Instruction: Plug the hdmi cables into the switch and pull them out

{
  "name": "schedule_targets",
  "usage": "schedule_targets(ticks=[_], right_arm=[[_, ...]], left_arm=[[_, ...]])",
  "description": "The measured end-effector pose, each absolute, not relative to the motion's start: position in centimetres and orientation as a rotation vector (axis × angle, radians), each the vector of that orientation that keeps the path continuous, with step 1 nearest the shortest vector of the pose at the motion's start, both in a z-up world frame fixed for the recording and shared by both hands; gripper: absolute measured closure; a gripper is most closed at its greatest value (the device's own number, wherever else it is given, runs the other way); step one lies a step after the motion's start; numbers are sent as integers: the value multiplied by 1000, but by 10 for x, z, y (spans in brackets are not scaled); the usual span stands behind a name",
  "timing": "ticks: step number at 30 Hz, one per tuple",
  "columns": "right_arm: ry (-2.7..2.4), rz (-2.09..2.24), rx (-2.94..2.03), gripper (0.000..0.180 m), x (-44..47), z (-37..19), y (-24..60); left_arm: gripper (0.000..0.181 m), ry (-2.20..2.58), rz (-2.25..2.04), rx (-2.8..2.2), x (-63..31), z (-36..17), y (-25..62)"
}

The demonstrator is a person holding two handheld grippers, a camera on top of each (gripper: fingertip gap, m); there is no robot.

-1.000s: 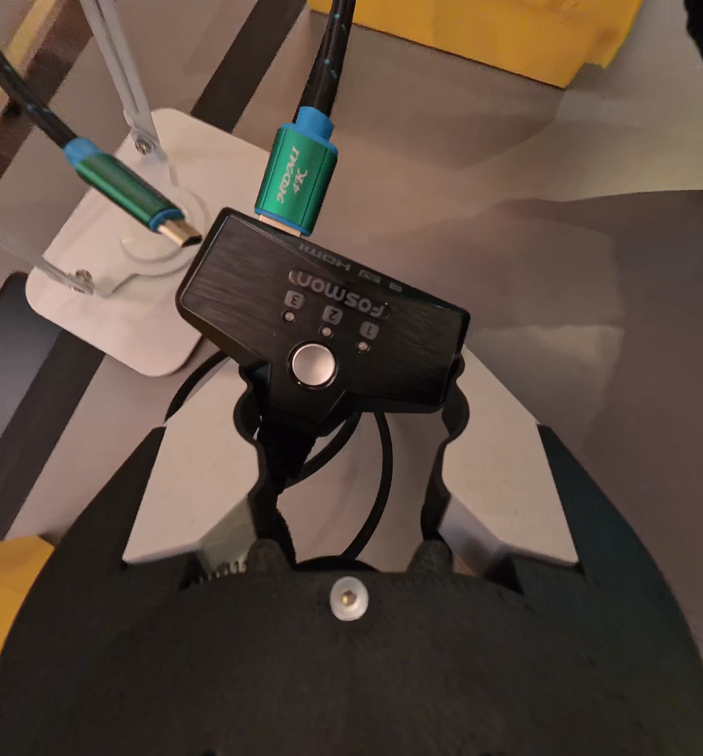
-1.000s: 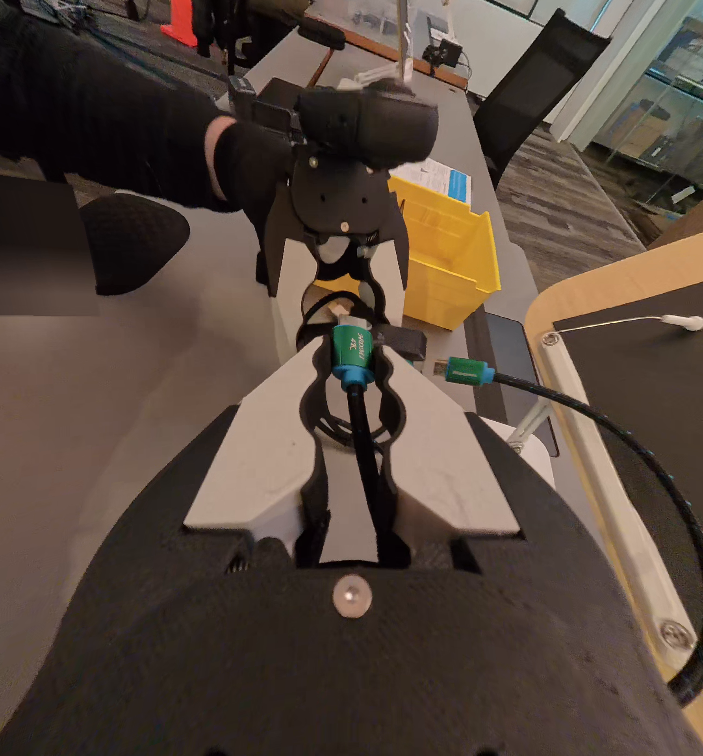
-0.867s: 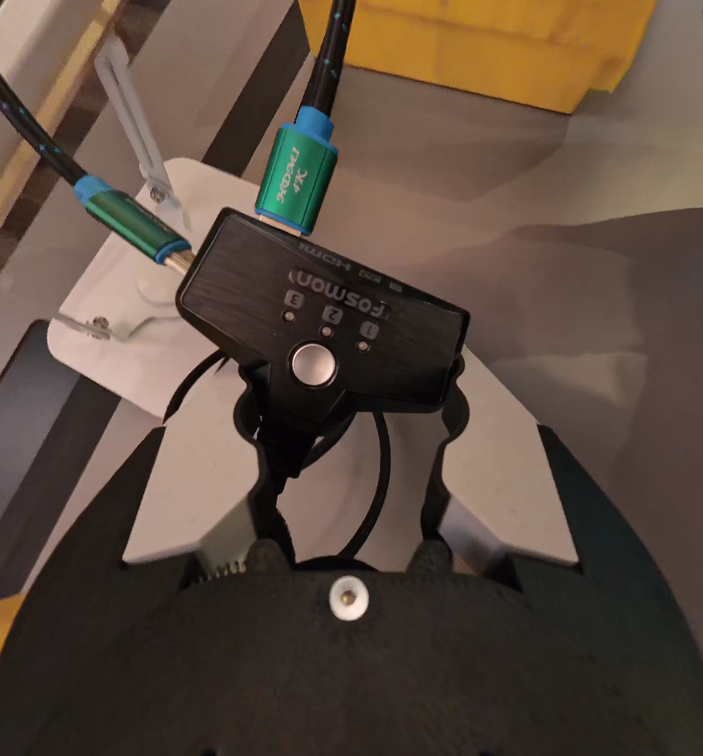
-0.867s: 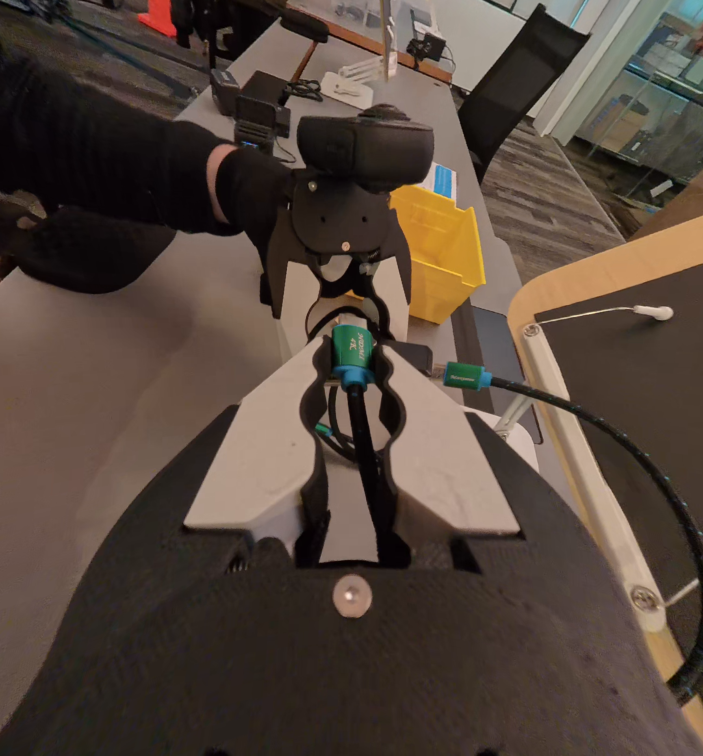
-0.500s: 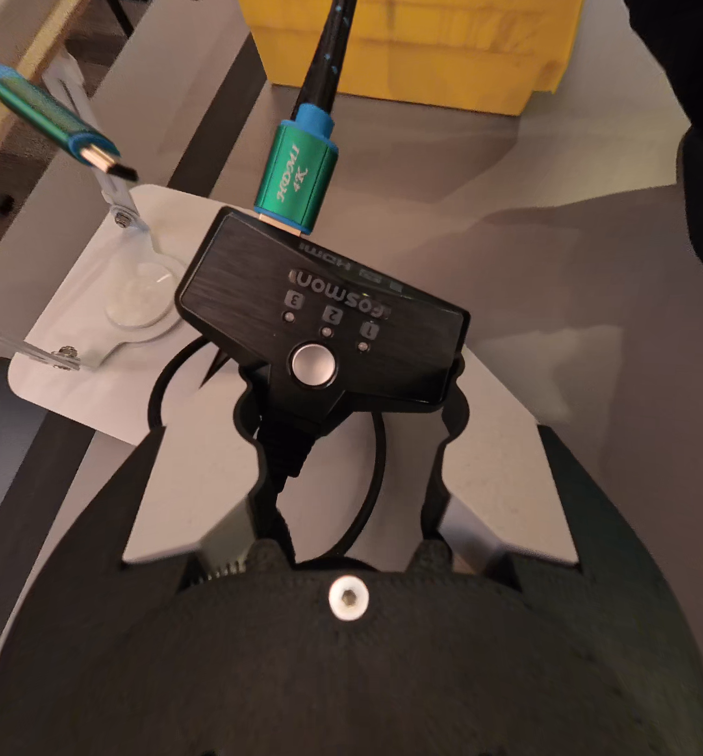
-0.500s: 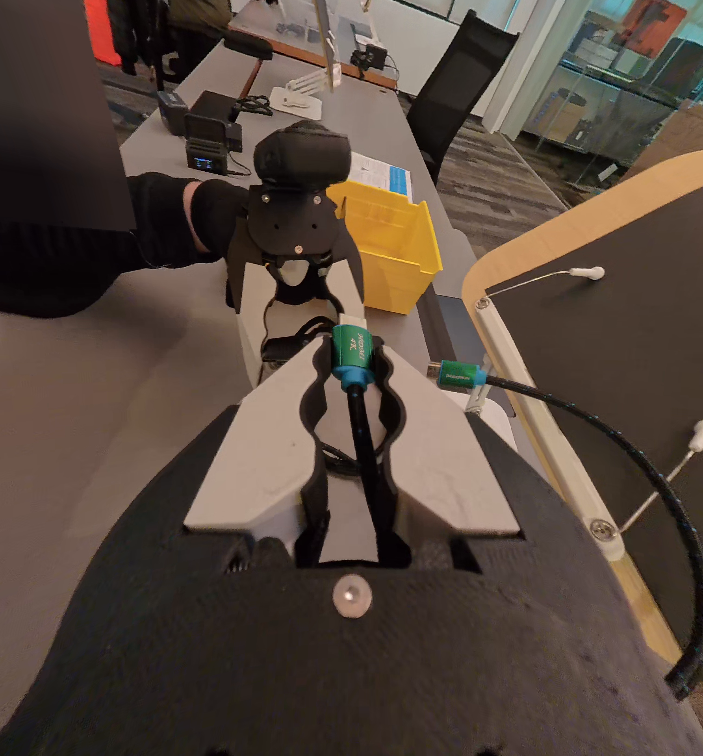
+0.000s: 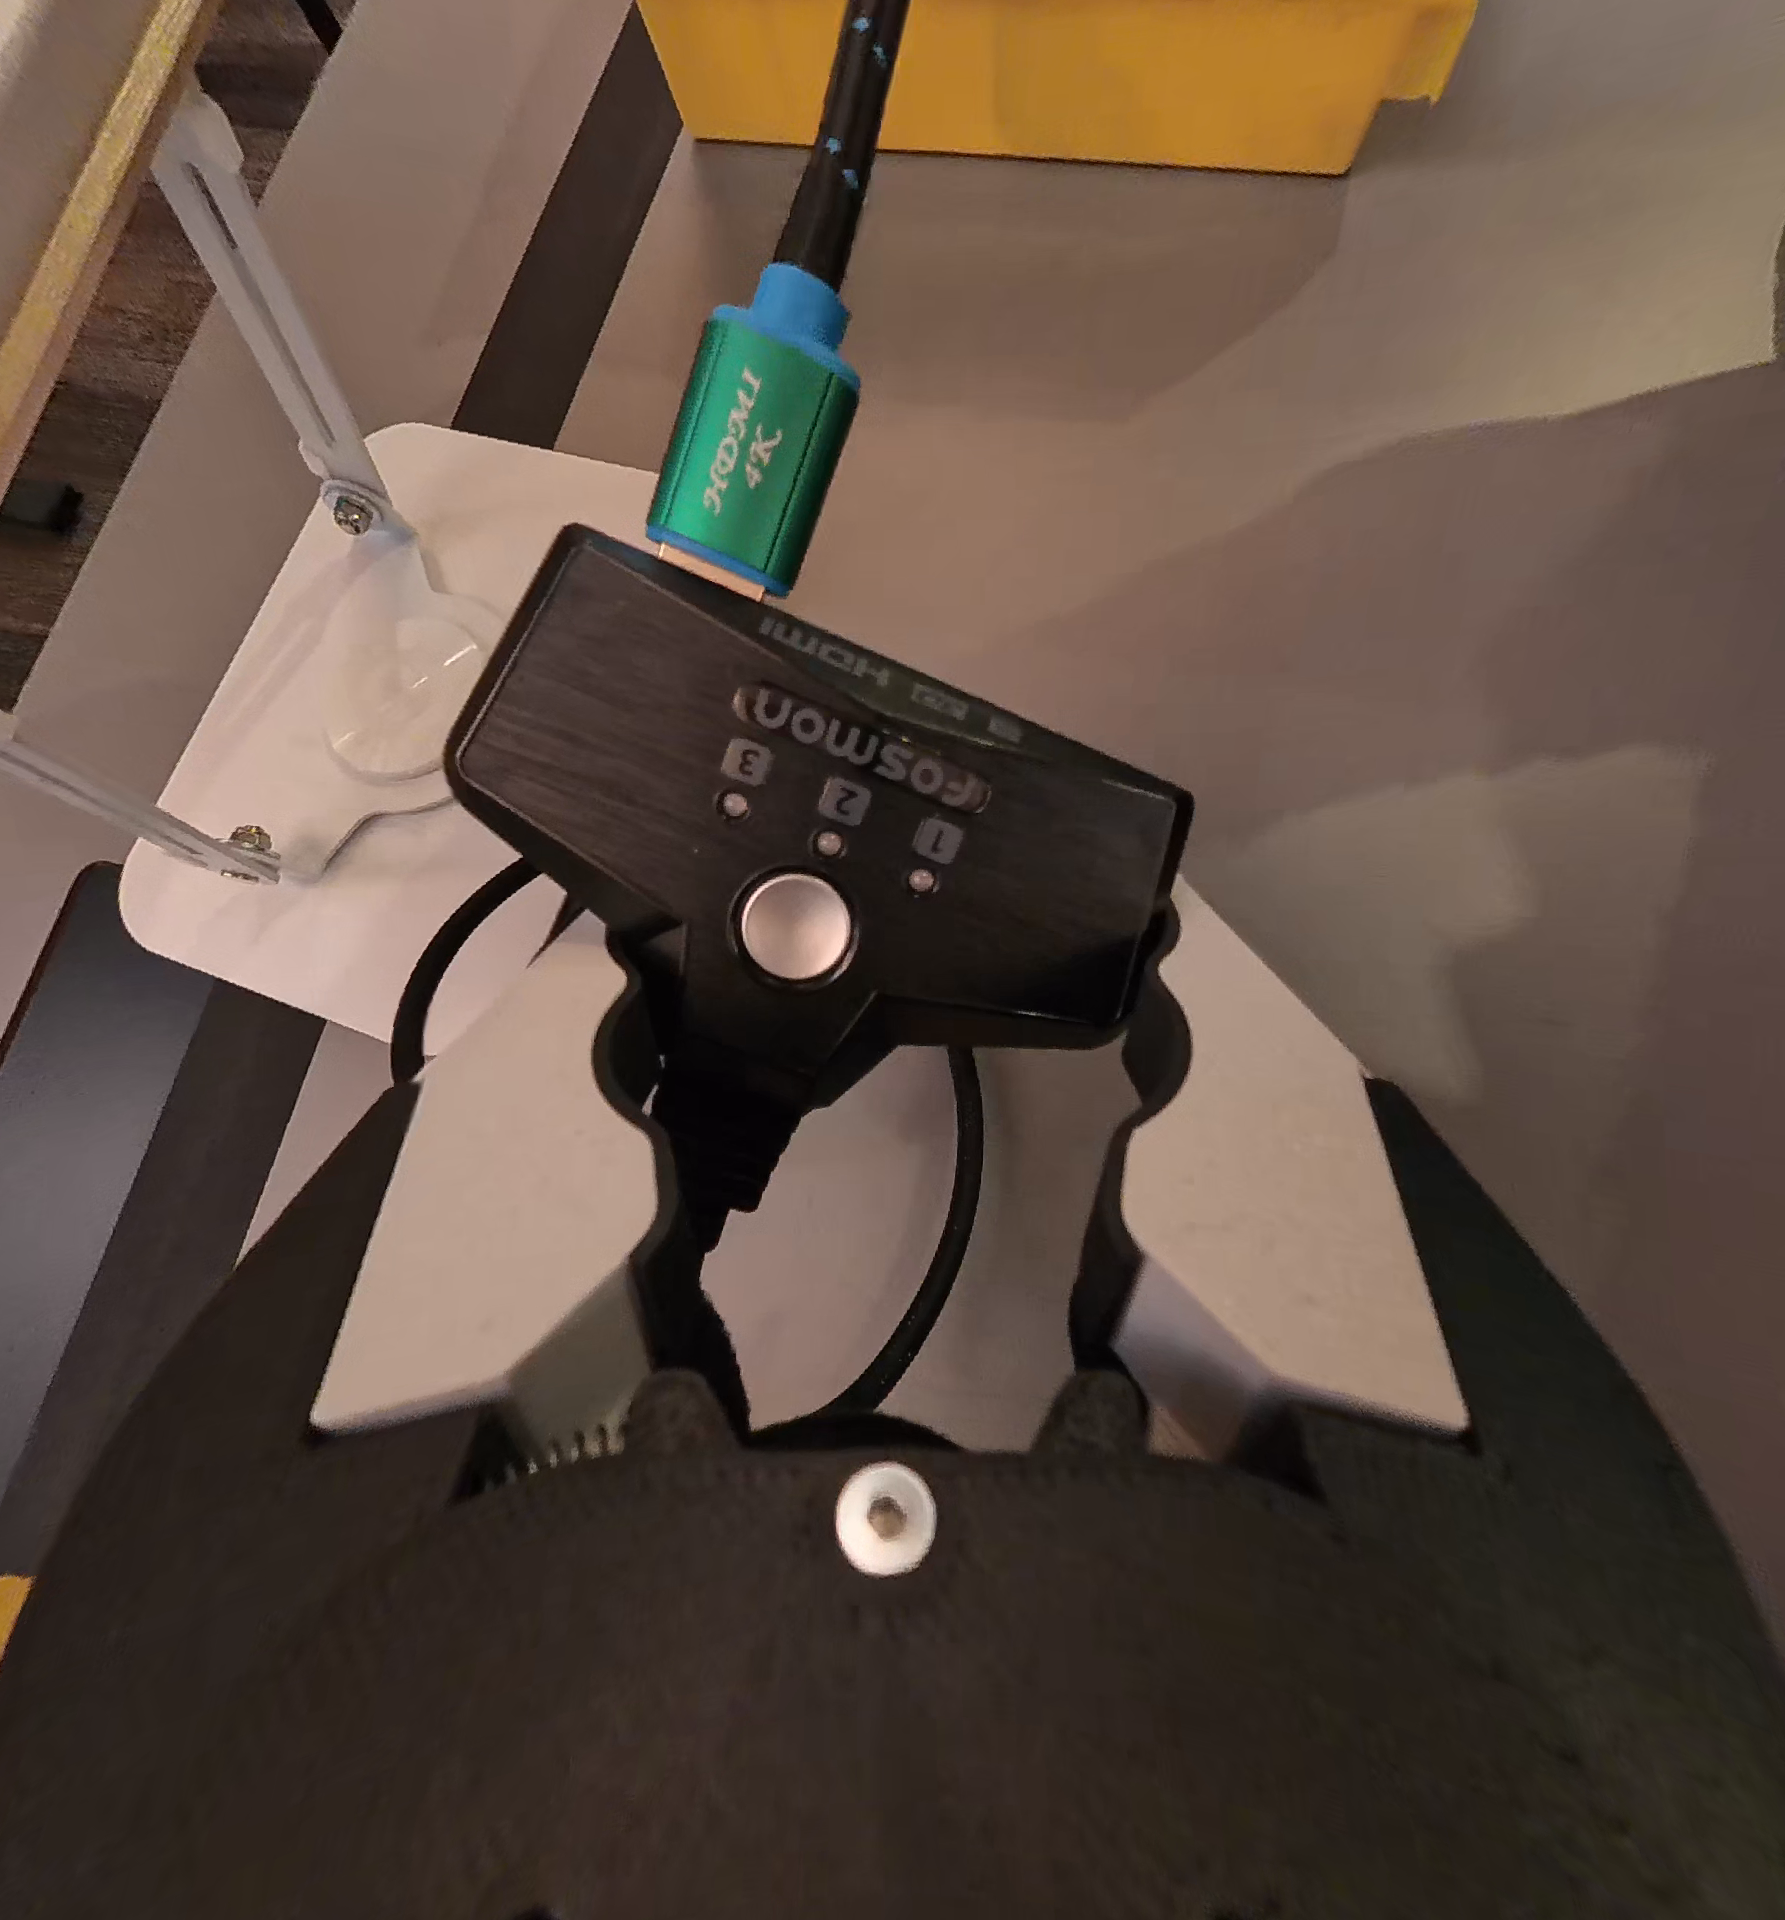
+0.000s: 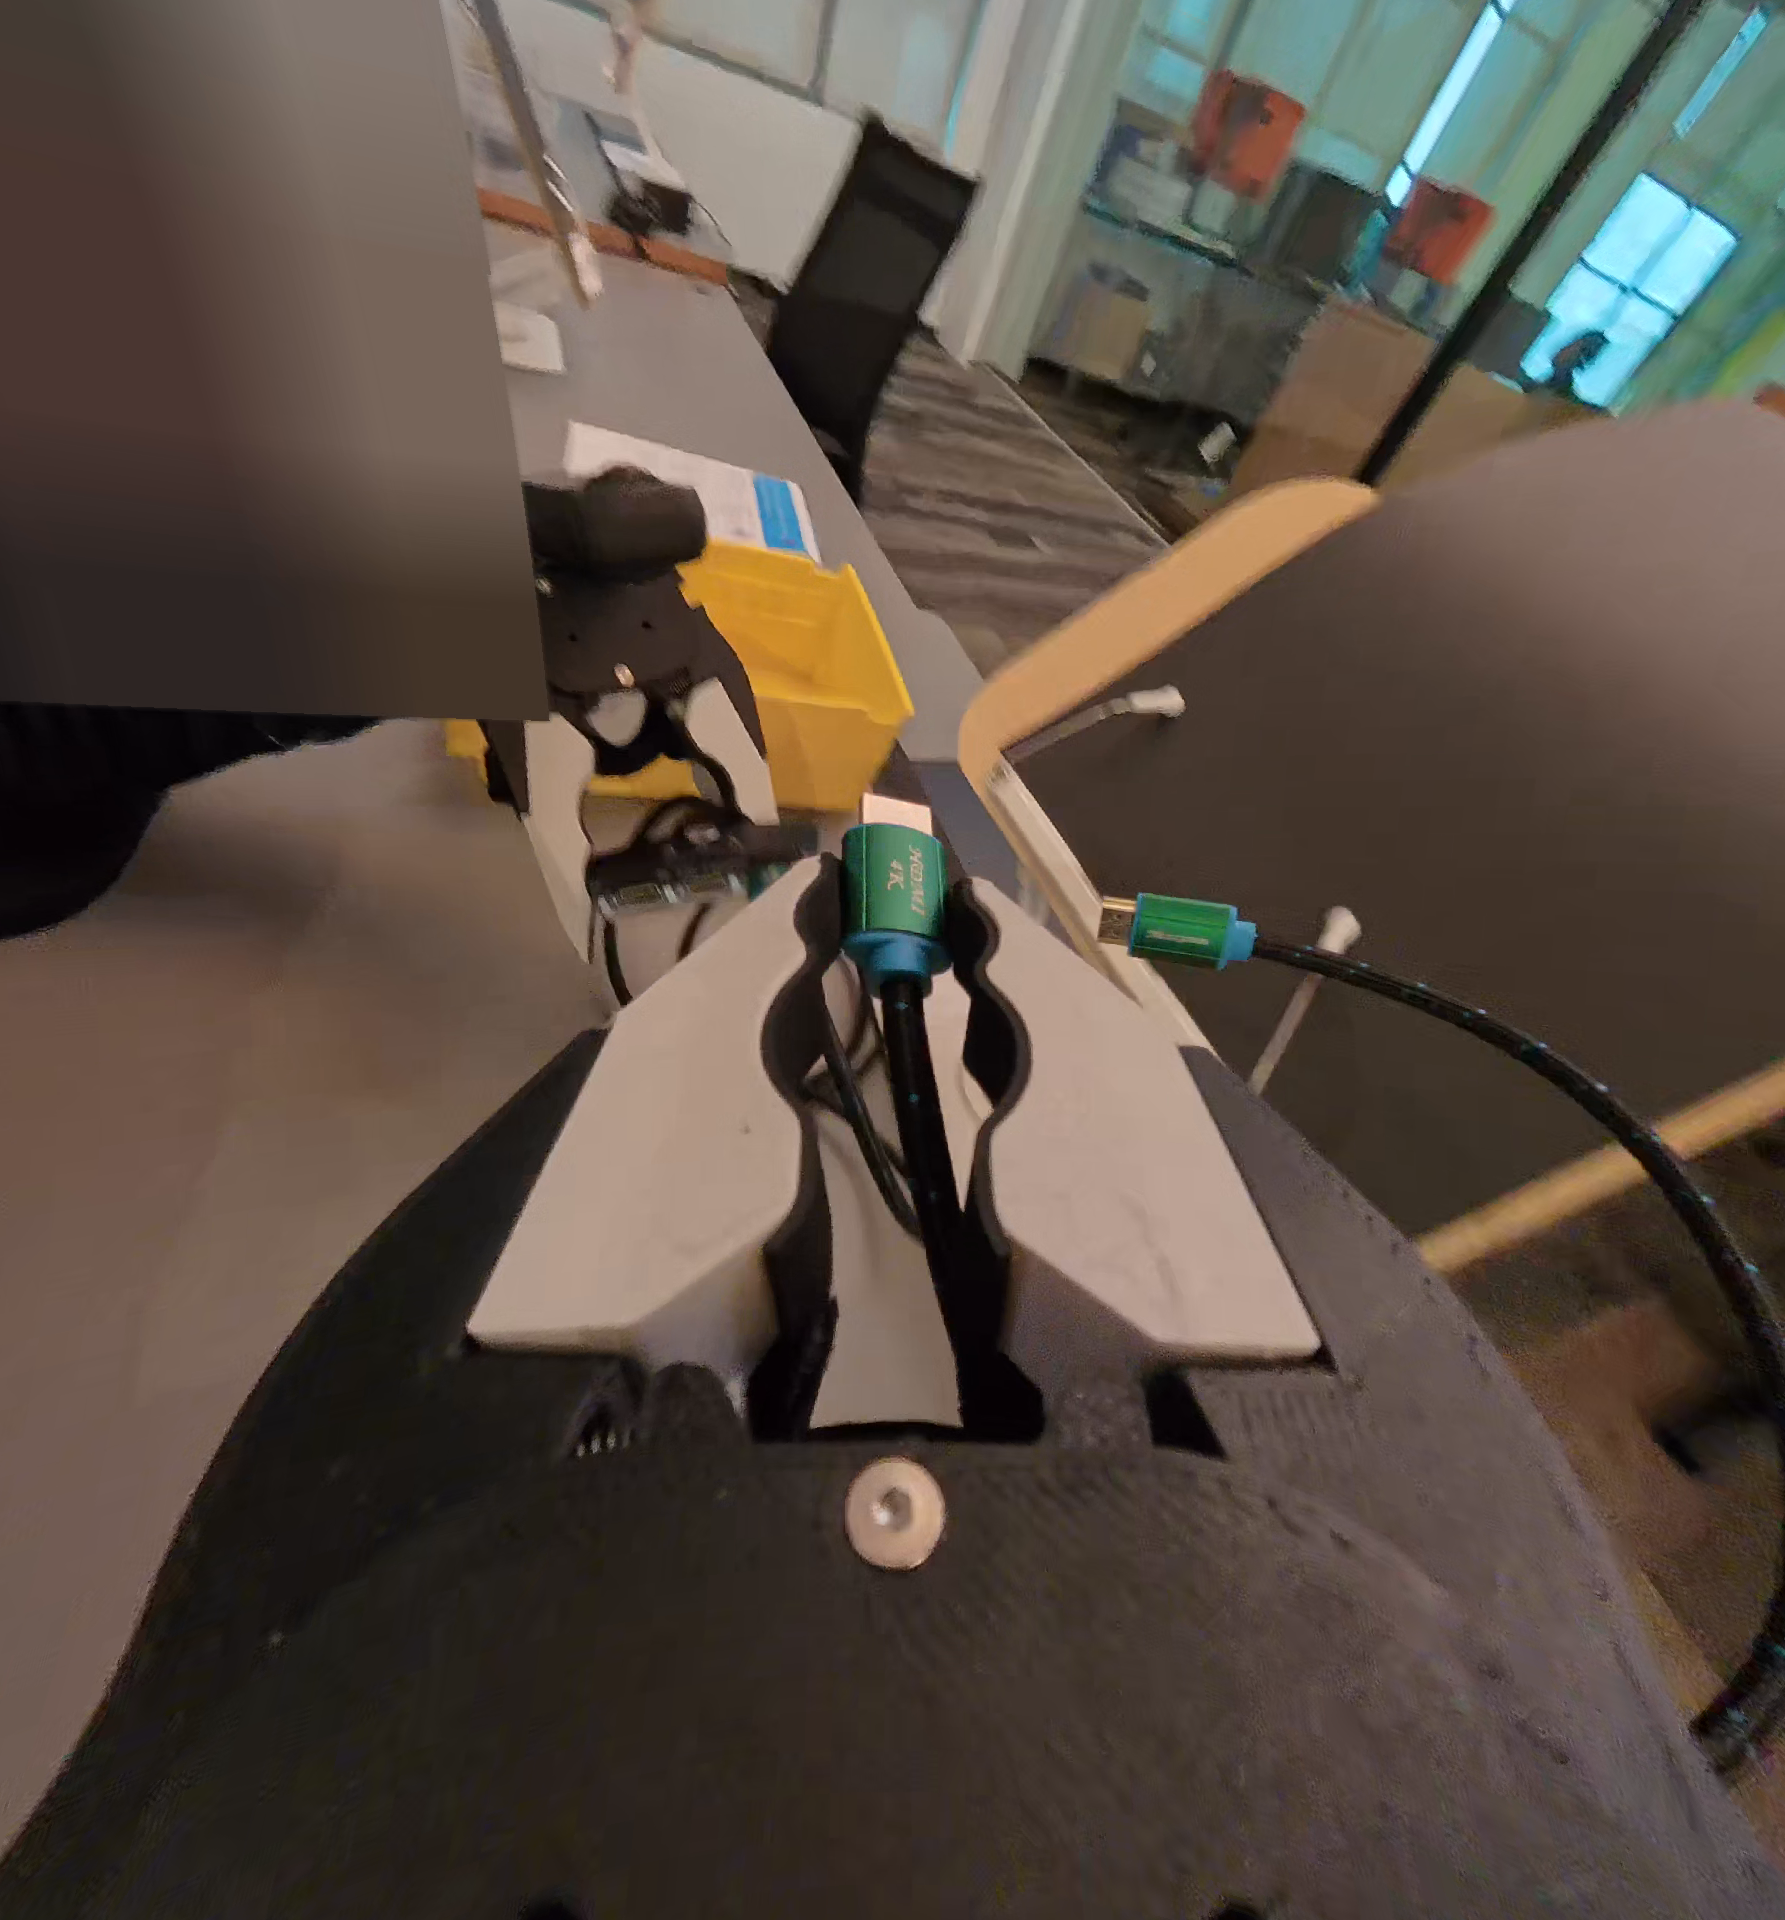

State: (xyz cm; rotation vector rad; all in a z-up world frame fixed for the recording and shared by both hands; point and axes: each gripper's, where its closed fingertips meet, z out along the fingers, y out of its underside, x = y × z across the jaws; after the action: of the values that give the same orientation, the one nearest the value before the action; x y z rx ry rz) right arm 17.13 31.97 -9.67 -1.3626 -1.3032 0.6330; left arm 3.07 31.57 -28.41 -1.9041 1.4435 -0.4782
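Gripping a green plug (image 8: 892, 883), right gripper (image 8: 894, 914) clears switch (image 8: 696, 871)

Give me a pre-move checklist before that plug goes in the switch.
1. Left gripper grips the switch: ok, jaws shut on its sides.
2. Right gripper grips the held plug: ok, clamped on its green body.
3. Held plug's metal tip bare and pointing forward: ok.
4. Inserted plug fully home: cannot tell, some metal shows at the port.
5. Free port available: cannot tell, the ports face away from the left wrist camera.
6. Loose plug clear of the right gripper: ok, it hangs off to the side.
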Motion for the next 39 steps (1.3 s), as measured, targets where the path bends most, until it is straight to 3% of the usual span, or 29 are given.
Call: schedule_targets(ticks=[17,26,31,36,38,39], right_arm=[[-585,387,-1789,161,359,-193,345],[-274,456,-1942,161,379,-261,366],[-168,754,-2016,160,354,-285,362],[-168,984,-1892,150,345,-259,357],[-153,1021,-1940,120,347,-262,359],[-160,1026,-1965,115,349,-265,358]], left_arm=[[90,1472,-449,-1894,37,-286,313],[90,1467,-462,-1895,36,-289,315],[90,1472,-469,-1895,38,-291,315],[90,1474,-469,-1896,37,-291,314],[90,1469,-471,-1896,37,-291,315],[90,1470,-472,-1898,37,-292,315]])
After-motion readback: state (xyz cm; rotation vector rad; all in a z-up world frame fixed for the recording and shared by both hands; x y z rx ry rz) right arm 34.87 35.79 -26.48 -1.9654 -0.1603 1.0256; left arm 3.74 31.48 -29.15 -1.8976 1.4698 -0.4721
